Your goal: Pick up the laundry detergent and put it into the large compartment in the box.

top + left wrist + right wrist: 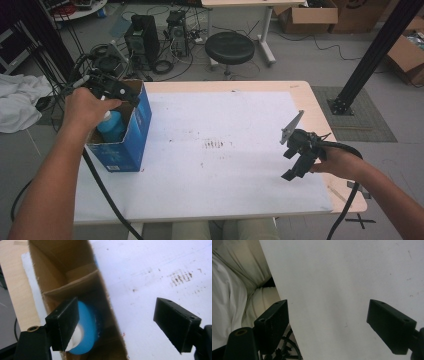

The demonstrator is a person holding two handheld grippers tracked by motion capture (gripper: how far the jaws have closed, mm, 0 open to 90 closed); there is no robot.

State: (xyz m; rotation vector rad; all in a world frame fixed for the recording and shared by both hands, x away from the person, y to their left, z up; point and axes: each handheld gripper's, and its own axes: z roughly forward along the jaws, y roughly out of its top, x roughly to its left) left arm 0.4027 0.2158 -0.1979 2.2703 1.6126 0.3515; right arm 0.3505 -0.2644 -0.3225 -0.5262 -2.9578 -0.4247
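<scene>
High view: left gripper (pixel 116 92) above blue box (pixel 131 137) holding bottle (pixel 112 125).

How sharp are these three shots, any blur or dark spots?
High view: even light, slightly soft. Left gripper view: the blue bottle inside the cardboard box is smeared and shadowed. Right gripper view: dim, the near claw jaws soft, white table cover plain.

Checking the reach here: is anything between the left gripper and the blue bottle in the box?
Nothing visible. The left gripper hangs open right above the blue cardboard box, whose top is open; the blue bottle with its white cap stands uncovered inside, beside a cardboard divider.
</scene>
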